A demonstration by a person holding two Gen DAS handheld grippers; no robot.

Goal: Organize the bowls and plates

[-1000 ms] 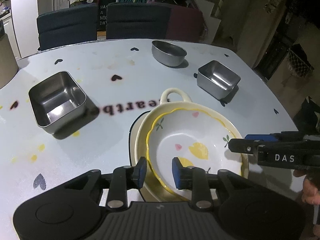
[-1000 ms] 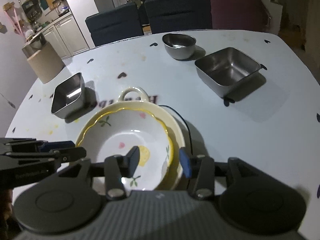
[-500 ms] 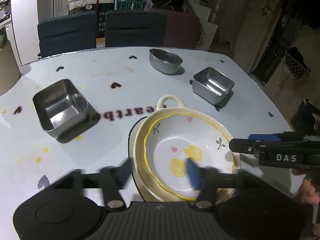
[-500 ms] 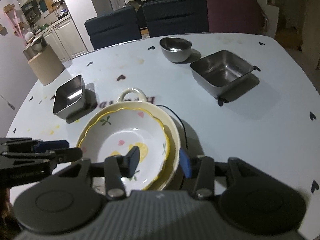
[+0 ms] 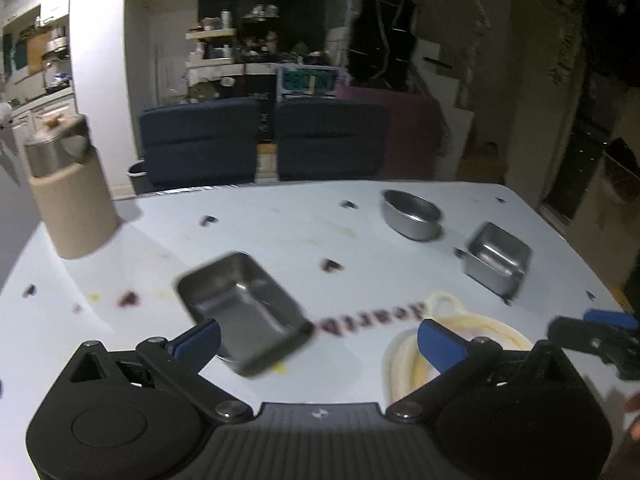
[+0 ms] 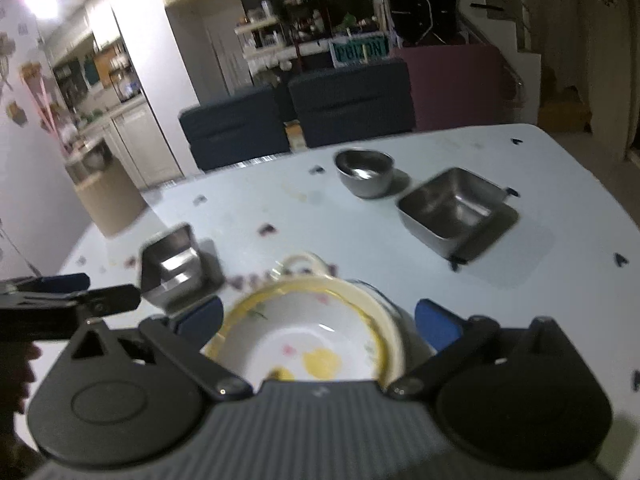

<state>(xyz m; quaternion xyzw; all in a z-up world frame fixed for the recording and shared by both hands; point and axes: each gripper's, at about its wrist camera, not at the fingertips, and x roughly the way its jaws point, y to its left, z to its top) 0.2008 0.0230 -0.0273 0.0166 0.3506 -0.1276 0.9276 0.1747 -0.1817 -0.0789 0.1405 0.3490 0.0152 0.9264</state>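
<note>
Hovering over the table (image 5: pixel 360 240), both claws are spread apart, gripping nothing.
Left claw (image 5: pixel 318 338) is facing a steel tray (image 5: pixel 244 312); stacked bowls (image 6: pixel 316 332) are sitting between the right claw (image 6: pixel 318 318) fingers.

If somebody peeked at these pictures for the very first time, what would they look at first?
Probably the flowery bowl, stacked on a cream dish right in front of the right gripper, whose jaws are wide open. Next come the shiny metal dishes on the pale table: a square tin near the open left gripper, another square tin and a round metal bowl farther back.
</note>
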